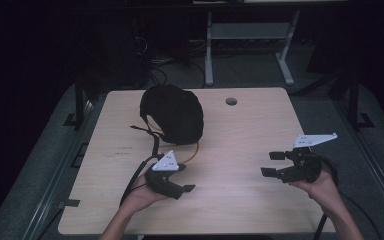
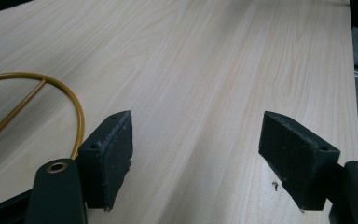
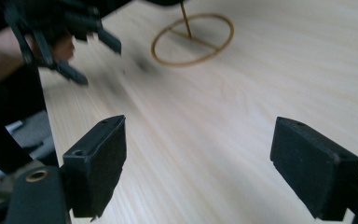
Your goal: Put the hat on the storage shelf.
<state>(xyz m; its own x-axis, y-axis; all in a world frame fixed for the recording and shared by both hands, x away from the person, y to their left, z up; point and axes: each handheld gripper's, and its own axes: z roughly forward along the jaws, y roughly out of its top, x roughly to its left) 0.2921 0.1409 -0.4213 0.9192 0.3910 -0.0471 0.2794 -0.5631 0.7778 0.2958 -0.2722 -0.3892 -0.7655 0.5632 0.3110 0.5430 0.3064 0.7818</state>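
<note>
Centrally, one black cap (image 1: 172, 113) on one gold stand (image 1: 192, 153), two grippers, left (image 1: 182, 178) and right (image 1: 272, 163), jaws apart, empty, lower frame, one table (image 1: 240, 130).

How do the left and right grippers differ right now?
The left gripper sits close to the black cap and its gold wire stand; the right gripper is well apart from them. The left points toward the right side, the right toward the left. Both have open jaws with nothing between them, above the table.
</note>
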